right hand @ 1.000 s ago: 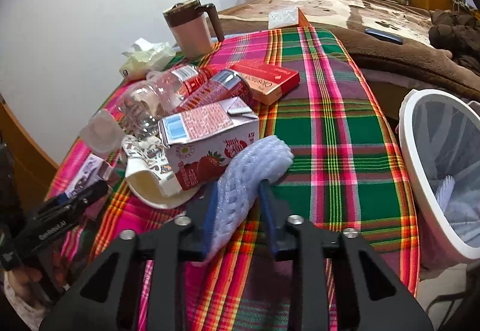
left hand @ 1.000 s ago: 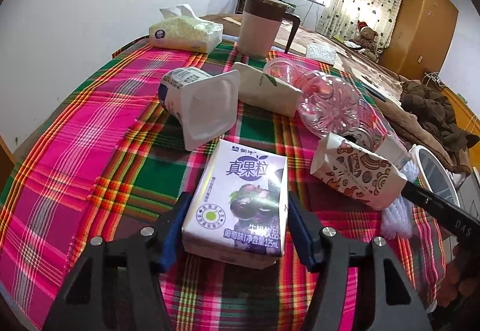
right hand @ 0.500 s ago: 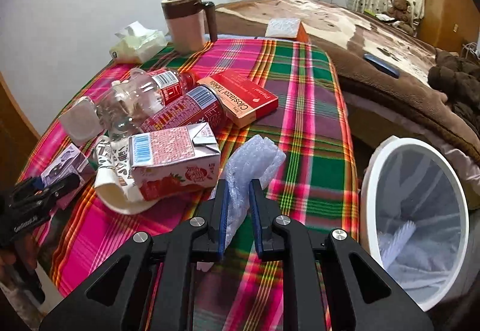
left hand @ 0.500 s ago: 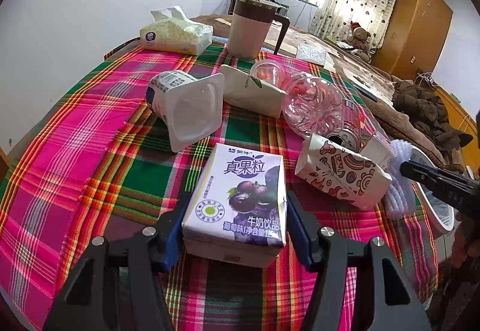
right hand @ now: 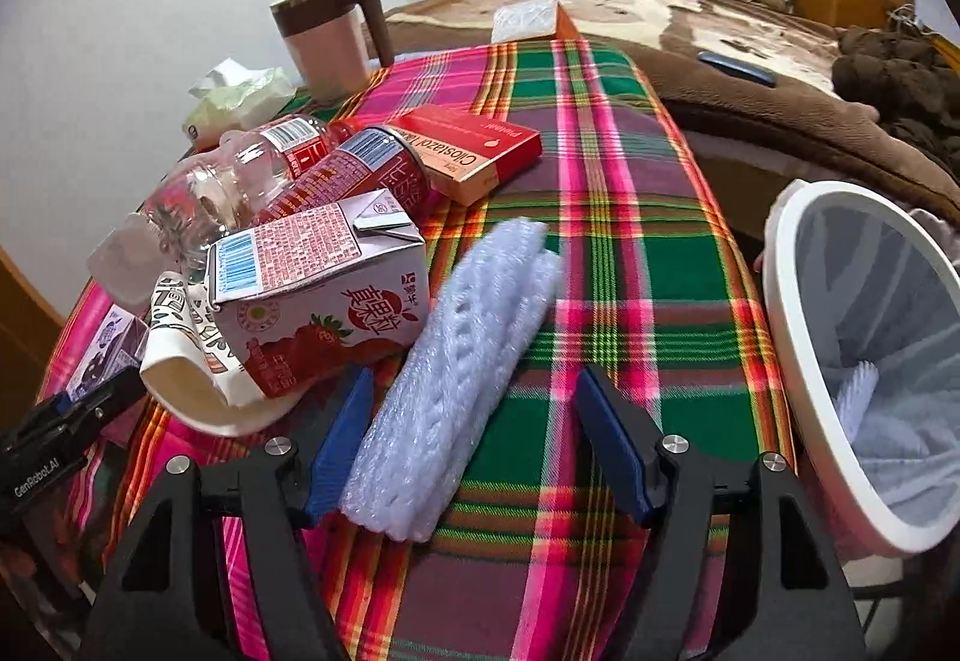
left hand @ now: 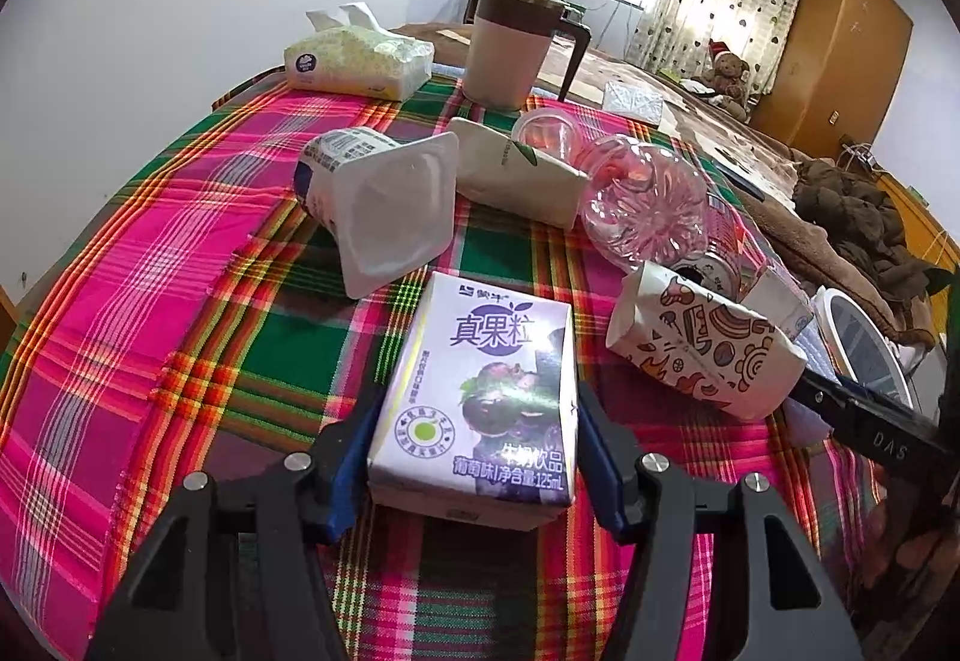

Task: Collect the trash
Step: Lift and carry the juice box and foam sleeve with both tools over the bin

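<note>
My left gripper [left hand: 474,451] has its jaws around a purple grape milk carton [left hand: 480,391] lying on the plaid tablecloth; the pads are close to its sides and I cannot tell whether they press it. My right gripper [right hand: 474,439] is open, and a white foam net sleeve [right hand: 456,361] lies between the jaws, against the left pad. A white trash bin [right hand: 792,337] with a net liner stands off the table's right edge. Other trash lies near: a strawberry milk carton [right hand: 312,295], a patterned paper cup [left hand: 702,349], a clear bottle [left hand: 648,205], a red can [right hand: 354,175], and a yogurt cup [left hand: 384,199].
A brown-lidded mug [left hand: 510,43] and a tissue pack [left hand: 354,61] stand at the table's far end. A red medicine box [right hand: 468,151] lies by the can. A bed with a brown blanket [right hand: 750,79] lies beyond the table.
My right gripper was shut on the foam sleeve and has opened wide; the sleeve now lies loose between the jaws. My left gripper has stayed around the purple carton.
</note>
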A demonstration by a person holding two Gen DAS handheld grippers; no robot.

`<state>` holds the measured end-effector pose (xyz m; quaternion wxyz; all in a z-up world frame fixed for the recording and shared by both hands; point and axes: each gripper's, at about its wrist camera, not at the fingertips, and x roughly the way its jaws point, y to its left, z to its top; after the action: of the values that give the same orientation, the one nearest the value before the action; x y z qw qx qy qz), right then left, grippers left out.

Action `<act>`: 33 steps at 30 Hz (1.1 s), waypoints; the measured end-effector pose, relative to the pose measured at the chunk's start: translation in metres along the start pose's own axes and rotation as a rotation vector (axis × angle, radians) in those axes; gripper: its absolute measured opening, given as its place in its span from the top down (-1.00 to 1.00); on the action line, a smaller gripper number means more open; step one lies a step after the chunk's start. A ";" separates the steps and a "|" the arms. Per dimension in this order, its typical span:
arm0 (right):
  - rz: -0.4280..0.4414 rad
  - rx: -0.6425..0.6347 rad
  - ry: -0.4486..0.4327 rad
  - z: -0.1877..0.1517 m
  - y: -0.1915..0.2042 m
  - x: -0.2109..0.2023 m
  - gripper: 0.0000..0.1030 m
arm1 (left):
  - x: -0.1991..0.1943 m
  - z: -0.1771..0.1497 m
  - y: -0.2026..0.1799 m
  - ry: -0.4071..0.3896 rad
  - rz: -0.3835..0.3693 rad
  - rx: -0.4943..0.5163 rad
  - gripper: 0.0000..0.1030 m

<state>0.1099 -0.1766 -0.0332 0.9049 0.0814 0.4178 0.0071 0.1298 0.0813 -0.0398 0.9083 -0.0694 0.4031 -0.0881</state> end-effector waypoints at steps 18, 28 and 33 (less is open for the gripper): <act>0.049 0.005 -0.100 0.004 -0.008 -0.026 0.54 | -0.018 0.004 -0.023 -0.072 0.010 0.046 -0.14; 0.076 -0.001 -0.145 0.005 -0.012 -0.042 0.54 | -0.031 0.004 -0.036 -0.112 0.007 0.054 -0.14; 0.080 -0.001 -0.168 0.008 -0.017 -0.050 0.54 | -0.043 0.009 -0.052 -0.143 -0.014 0.088 -0.14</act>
<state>0.0819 -0.1984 0.0072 0.9358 0.0979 0.3368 0.0367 0.1027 0.0402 0.0070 0.9362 -0.0385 0.3326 -0.1067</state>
